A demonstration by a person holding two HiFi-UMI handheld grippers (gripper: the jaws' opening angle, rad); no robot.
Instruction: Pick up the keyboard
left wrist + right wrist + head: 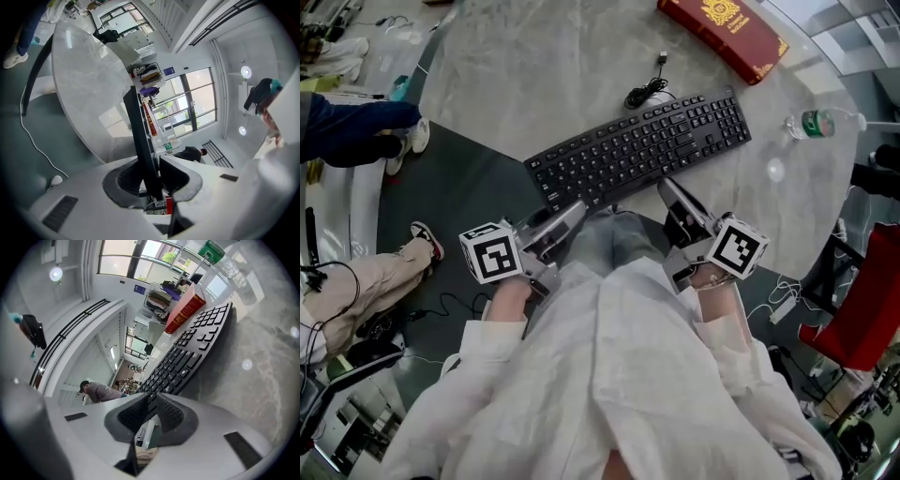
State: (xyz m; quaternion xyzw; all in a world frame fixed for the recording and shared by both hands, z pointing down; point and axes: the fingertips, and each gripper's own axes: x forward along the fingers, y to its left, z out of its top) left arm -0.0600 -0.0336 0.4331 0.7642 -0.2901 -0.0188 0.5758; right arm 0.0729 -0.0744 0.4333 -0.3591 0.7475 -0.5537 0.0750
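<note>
Open-plan office or lab workspace: a large round, marble-look surface carries a black keyboard, a thick red book and a water bottle above a dark floor. Tall windows, cluttered shelves, round ceiling lights and a seated person mark a shared, white-walled room.

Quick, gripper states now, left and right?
Left gripper: closed on the keyboard, gripping its edge.
Right gripper: closed, tips at the keyboard's near edge; a grip cannot be told.
</note>
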